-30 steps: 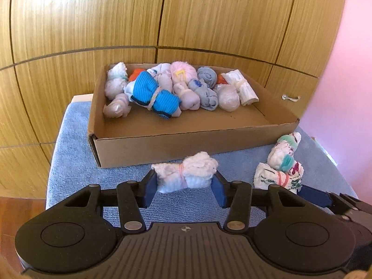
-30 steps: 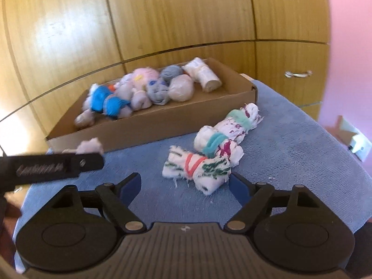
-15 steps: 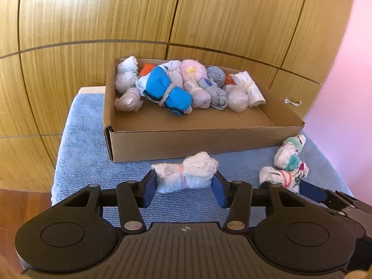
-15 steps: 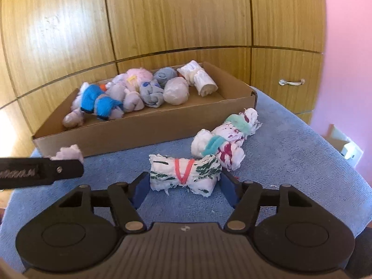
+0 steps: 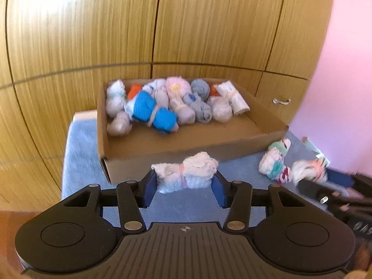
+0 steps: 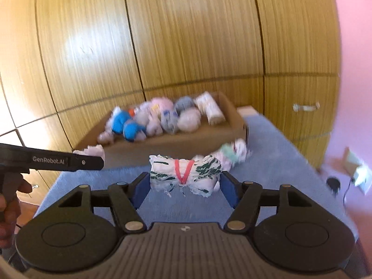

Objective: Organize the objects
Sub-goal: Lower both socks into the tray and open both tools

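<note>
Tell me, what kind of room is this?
Probably a bedroom or dressing room at home. Tall wooden wardrobe doors with a small metal handle fill the back, and a cardboard box of rolled sock bundles sits on a blue towel.

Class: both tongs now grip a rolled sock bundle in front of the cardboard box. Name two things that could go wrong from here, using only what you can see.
1. The left tongs pinch the white bundle only at its soft ends; it might slip out.
2. The right tongs hold the green-patterned bundle low before the cardboard box; it could catch the front wall, or brush the teal-banded bundle lying close behind.
</note>
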{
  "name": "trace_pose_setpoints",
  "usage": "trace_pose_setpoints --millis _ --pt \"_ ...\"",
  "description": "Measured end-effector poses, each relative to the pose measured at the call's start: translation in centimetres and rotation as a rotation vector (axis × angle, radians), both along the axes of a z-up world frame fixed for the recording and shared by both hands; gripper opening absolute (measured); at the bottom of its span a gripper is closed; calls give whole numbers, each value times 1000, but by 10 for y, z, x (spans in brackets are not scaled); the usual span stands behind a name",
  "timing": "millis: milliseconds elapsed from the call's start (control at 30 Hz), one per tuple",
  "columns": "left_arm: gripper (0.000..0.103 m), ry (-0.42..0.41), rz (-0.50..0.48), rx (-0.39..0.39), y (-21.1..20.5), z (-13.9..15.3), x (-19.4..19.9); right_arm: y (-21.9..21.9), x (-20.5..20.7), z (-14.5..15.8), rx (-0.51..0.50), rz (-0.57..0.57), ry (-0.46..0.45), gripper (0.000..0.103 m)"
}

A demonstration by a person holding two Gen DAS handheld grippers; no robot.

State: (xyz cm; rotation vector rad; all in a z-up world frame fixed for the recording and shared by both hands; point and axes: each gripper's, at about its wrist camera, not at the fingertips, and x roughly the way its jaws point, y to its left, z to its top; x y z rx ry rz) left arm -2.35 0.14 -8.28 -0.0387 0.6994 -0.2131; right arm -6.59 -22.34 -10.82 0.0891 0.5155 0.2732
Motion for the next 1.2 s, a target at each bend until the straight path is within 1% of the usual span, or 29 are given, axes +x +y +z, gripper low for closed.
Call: trace_pose_setpoints --millis 133,267,333,400,500,567,633,700,800,900,1033,1200 --pt "57 -32 -18 29 3 19 14 -4 18 25 -33 99 -73 63" --pt "57 -69 -45 78 8 40 37 -1 49 50 -72 222 -140 63" --pt "57 -68 -47 84 13 47 47 2 66 60 -78 290 -153 63" --pt "57 -64 -48 120 17 51 59 9 84 67 -105 352 -157 64" --pt "57 -55 -49 147 23 53 73 24 107 71 -171 424 -158 63" --pt "57 -46 -58 170 23 51 80 35 119 70 -195 473 -156 63" --pt "57 -29 -80 186 22 45 88 47 132 65 -211 532 -120 61" --pt "57 -4 -103 201 20 36 94 59 144 57 -232 569 -81 61" --pt "57 30 -130 206 17 22 100 71 155 42 -243 599 -34 60" --pt "57 71 -129 209 16 6 103 82 170 24 -256 605 23 56" --pt "57 101 -140 215 13 -9 102 77 184 7 -221 602 105 55" --pt "58 127 -136 246 11 -19 109 76 181 -2 -228 602 145 55"
